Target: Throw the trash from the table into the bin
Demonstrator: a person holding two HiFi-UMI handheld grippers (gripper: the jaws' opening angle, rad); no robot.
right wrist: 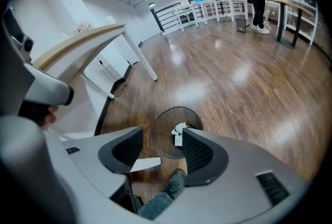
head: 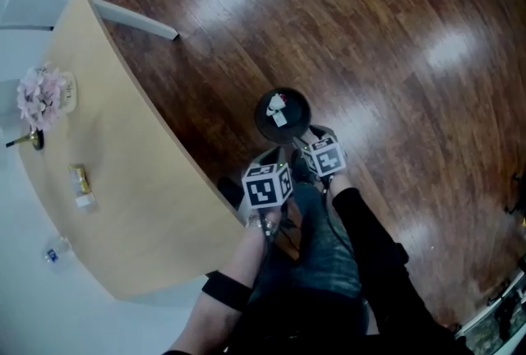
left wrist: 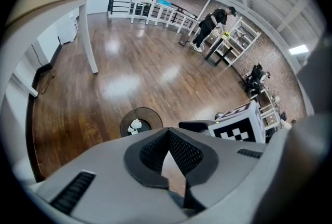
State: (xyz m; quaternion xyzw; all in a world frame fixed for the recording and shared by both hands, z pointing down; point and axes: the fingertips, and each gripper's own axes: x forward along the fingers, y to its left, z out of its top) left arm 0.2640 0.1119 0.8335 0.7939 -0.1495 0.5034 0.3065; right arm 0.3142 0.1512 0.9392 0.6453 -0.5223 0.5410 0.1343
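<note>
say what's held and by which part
Nothing. Right gripper's fingers stand apart facing the bin, a white slip loose between them; left gripper shut, empty.

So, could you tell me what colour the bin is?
The bin is black, clearest in the head view.

No legible text, label, brand or number anywhere in view.

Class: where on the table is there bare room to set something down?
Table: bare across the wide middle, from the yellow item to the edge nearest the bin, and at the far end beyond the flowers. Crowded only along the flowers' edge.
</note>
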